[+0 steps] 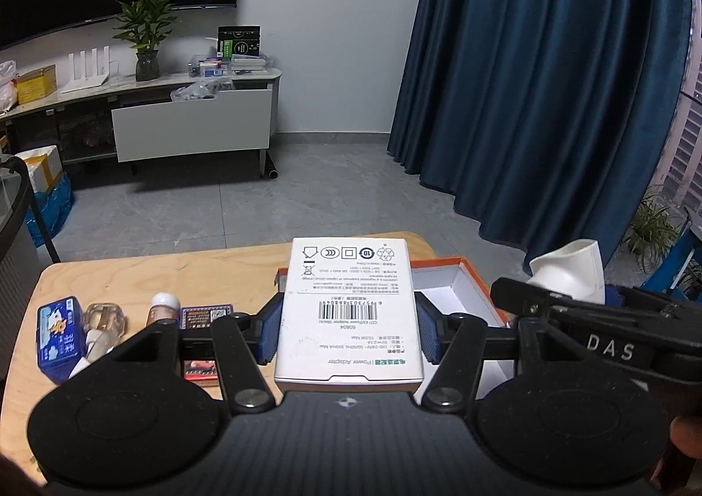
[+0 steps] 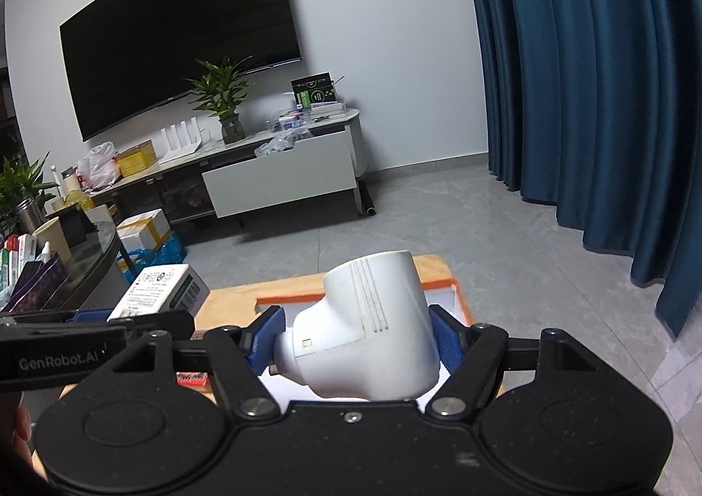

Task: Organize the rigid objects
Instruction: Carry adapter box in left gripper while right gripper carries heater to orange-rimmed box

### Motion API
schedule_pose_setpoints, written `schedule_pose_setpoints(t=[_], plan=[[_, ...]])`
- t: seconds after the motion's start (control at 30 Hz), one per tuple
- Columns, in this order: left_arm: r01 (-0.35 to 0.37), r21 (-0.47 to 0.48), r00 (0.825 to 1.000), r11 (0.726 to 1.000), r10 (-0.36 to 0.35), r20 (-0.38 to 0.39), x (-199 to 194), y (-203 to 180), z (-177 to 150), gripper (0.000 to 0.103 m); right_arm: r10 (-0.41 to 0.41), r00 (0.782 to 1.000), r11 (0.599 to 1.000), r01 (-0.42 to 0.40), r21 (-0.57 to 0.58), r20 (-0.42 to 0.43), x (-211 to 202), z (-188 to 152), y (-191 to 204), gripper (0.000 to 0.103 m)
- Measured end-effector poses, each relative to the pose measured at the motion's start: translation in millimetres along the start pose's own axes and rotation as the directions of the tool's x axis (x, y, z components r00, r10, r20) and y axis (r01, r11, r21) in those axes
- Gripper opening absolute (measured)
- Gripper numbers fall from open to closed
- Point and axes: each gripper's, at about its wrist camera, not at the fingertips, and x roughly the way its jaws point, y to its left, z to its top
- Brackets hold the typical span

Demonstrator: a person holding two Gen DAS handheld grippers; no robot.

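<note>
Two grippers each clenched a thing: the left gripper point(image 1: 349, 331) grasped a white adapter box point(image 1: 349, 311), the right gripper point(image 2: 355, 342) a white plug adapter point(image 2: 368, 329), both held above an open orange-rimmed box point(image 1: 460, 285) on the wooden table point(image 1: 175, 272); only its bare white floor showed beneath them, the rest hidden

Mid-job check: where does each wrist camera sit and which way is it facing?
Left wrist: sits behind the left tool, facing across the wooden table toward the TV cabinet; its pads clamp a white adapter box; a thumb shows at lower right.
Right wrist: sits behind the right tool, facing the same wall; it clamps a white plug-shaped adapter above the orange-rimmed box.
Shared: both held items, the orange-rimmed box, and each other's tool.
</note>
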Motion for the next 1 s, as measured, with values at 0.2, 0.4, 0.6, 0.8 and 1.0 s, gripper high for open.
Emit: schedule_pose_setpoints(t=[0.2, 0.4, 0.6, 0.8, 1.0], plan=[[-0.020, -0.007, 1.000, 1.000, 0.020, -0.013, 5, -2, 2, 0.060, -0.012, 1.000, 1.000, 0.012, 0.000, -0.009, 11, 8, -8, 0.085], [-0.023, -0.019, 0.999, 1.000, 0.023, -0.027, 10, 0, 5, 0.060, -0.018, 1.000, 1.000, 0.018, -0.001, -0.021, 20, 11, -10, 0.085], [-0.027, -0.029, 0.999, 0.999, 0.026, -0.034, 14, -1, 10, 0.060, -0.020, 0.999, 1.000, 0.020, 0.000, -0.030, 26, 12, -10, 0.085], [-0.022, -0.037, 0.999, 0.999, 0.020, -0.048, 19, 0, 9, 0.060, -0.020, 0.999, 1.000, 0.020, -0.001, -0.044, 32, 12, -10, 0.085], [-0.027, -0.043, 0.998, 0.999, 0.024, -0.065, 25, 1, 8, 0.060, -0.021, 0.998, 1.000, 0.021, -0.002, -0.065, 40, 11, -13, 0.085]])
